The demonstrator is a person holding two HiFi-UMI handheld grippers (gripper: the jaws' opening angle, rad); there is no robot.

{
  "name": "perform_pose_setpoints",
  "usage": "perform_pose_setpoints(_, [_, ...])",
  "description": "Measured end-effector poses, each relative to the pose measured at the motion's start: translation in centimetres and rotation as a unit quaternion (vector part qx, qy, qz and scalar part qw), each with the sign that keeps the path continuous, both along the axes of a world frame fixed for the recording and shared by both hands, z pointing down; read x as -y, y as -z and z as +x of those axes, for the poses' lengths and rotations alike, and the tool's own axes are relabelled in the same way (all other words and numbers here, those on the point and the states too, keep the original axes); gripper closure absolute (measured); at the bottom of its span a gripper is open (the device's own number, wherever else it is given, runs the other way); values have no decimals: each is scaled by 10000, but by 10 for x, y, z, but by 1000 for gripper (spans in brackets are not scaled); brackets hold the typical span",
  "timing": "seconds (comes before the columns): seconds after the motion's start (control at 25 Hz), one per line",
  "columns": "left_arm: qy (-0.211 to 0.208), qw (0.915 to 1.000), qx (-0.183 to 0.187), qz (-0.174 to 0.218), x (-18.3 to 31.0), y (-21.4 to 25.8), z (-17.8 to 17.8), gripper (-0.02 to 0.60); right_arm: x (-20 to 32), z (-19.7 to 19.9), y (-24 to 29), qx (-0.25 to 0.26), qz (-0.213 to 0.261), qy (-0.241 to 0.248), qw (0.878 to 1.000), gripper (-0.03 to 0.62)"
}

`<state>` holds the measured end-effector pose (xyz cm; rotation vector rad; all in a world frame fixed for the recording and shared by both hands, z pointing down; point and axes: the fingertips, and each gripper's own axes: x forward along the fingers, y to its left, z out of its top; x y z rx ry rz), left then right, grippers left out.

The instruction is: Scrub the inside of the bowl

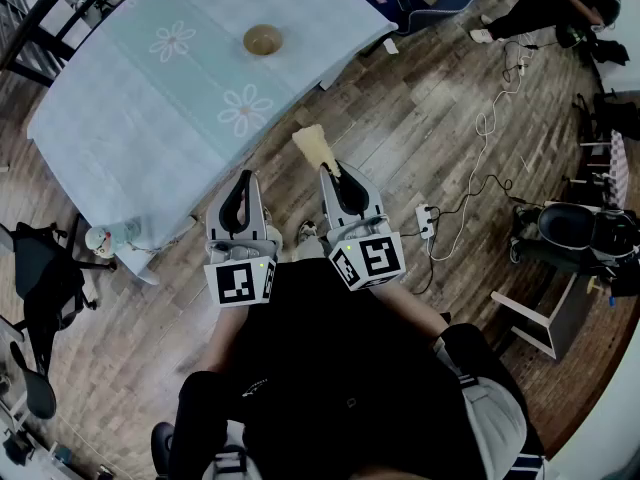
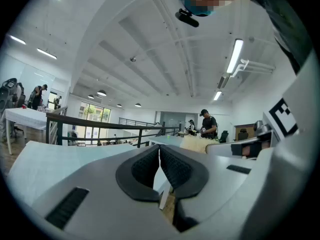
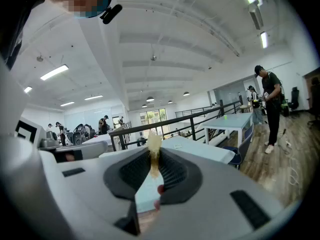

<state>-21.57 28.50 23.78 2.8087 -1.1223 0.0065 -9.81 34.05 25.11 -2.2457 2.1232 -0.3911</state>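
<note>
The scrubbing has not begun; this looks like the approach step. The bowl sits on the table, toward its far side, and nothing shows inside it from the head view. Both grippers are held off the table, just short of its near edge, over the floor. The right gripper is clamped on a pale yellow scrubber, whose end sticks out past the jaws toward the table. The left gripper has its jaws pressed together with nothing between them. The next move probably calls for carrying both grippers in over the table to the bowl. The left would likely have to open and take the rim to steady it, while the right lowers the scrubber inside
</note>
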Motion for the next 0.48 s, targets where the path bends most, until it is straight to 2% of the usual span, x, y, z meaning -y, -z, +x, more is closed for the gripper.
perform_pose_setpoints(0.2, [202, 9995, -171, -186, -54, 10, 2, 563, -52, 0, 16, -79, 48, 140, 9999, 540])
perform_pose_setpoints(0.48, [330, 9991, -90, -238, -113, -13, 3, 563, -106, -1, -1, -186, 42, 202, 9996, 540])
